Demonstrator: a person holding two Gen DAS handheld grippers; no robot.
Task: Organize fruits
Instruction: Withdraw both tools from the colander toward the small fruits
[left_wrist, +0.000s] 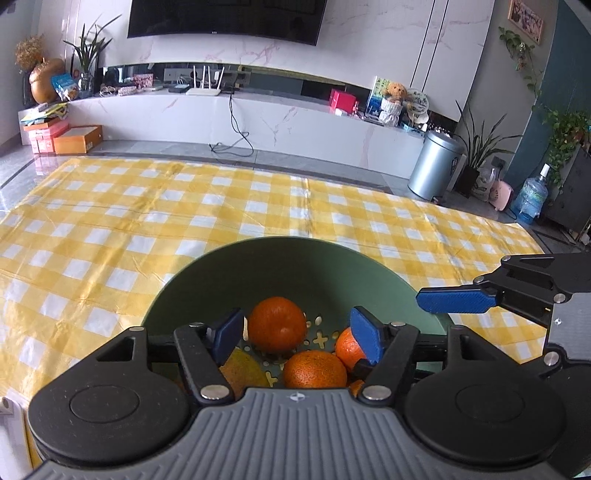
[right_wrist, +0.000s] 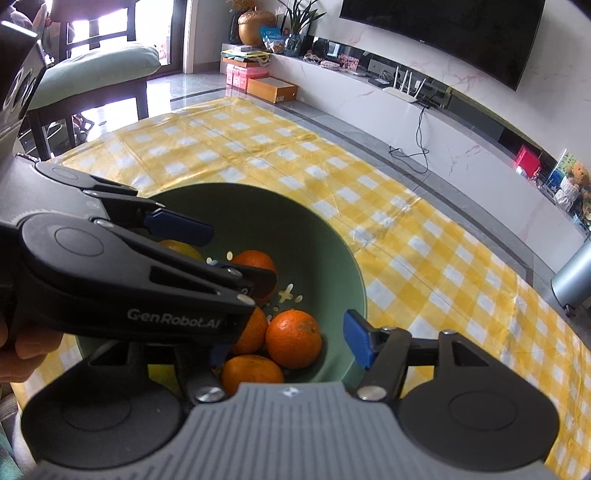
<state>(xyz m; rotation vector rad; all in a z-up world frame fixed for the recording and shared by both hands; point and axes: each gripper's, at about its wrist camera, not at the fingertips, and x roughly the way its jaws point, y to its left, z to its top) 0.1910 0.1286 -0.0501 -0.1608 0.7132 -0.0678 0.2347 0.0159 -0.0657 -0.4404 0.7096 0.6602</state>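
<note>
My left hand-held gripper (left_wrist: 297, 334) and right hand-held gripper (right_wrist: 286, 341) both hang open over the green bowl (left_wrist: 295, 266), gripping nothing. Four glossy, dimpled mandarins (left_wrist: 277, 324) and a duller yellow fruit (left_wrist: 242, 369) lie inside. With the grippers this crowded, I risk knocking the smooth perforated bowl across the slick checked cloth (left_wrist: 110, 221).

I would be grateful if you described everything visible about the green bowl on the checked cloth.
The green bowl is round and deep, matte sage green, plastic by the look of it, and stands upright on the yellow-and-white checked cloth. Its floor is pierced with cross-shaped and oval drain holes, like a colander. Inside lie several oranges and one yellower fruit, resting against one another. Both grippers hang over it; whether either touches the rim cannot be told.
</note>
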